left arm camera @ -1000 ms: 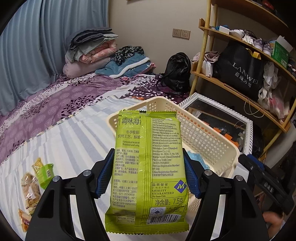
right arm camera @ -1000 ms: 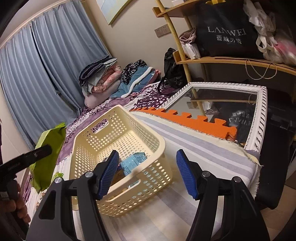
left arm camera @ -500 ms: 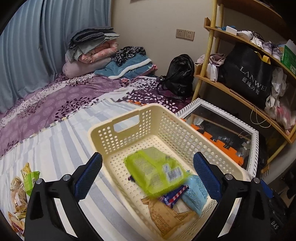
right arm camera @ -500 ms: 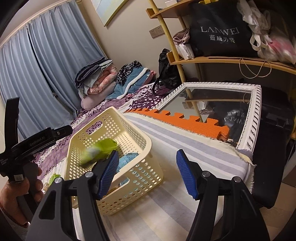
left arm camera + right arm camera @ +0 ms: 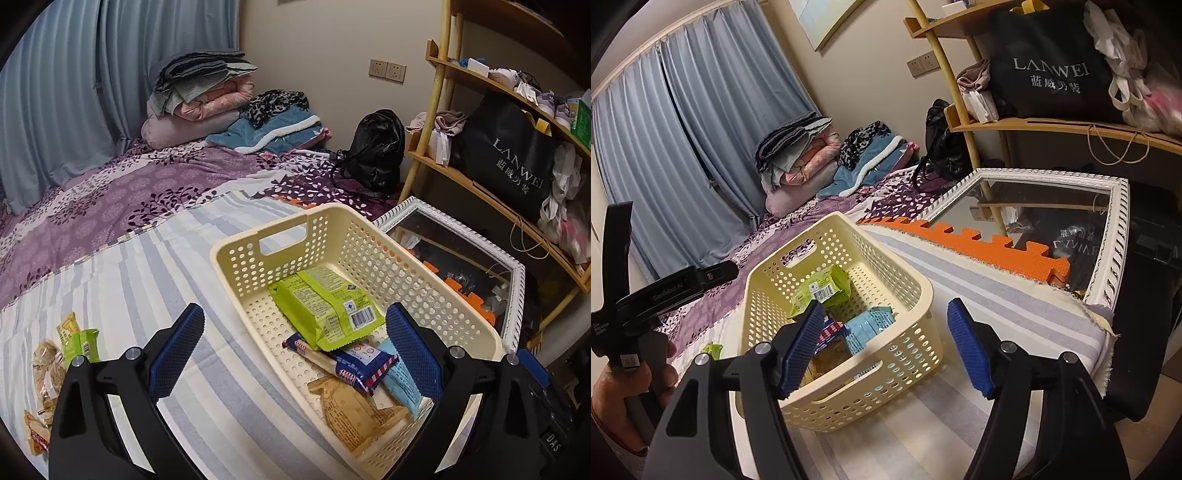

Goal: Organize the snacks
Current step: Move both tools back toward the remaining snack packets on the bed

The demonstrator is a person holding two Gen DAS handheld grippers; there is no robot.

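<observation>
A cream perforated basket (image 5: 436,295) sits on the striped bed cover. In it lie a green snack packet (image 5: 325,306), a blue-and-red packet (image 5: 347,365), a light blue packet (image 5: 400,380) and a tan packet (image 5: 354,413). My left gripper (image 5: 295,350) is open and empty above the basket's near-left rim. My right gripper (image 5: 886,343) is open and empty over the basket's (image 5: 905,280) near end; the green packet (image 5: 827,290) shows inside. Several loose snack packets (image 5: 59,354) lie on the cover at the left.
A white-framed mirror (image 5: 517,266) and orange foam mat (image 5: 979,247) lie beside the basket. Wooden shelves (image 5: 480,188) with a black bag (image 5: 513,155) stand at the right. Folded bedding (image 5: 207,96) and a black backpack (image 5: 373,147) lie at the far end.
My left gripper opened and let go of the green packet, which dropped into the basket and settled on the other snacks. The right gripper stayed open near the basket.
</observation>
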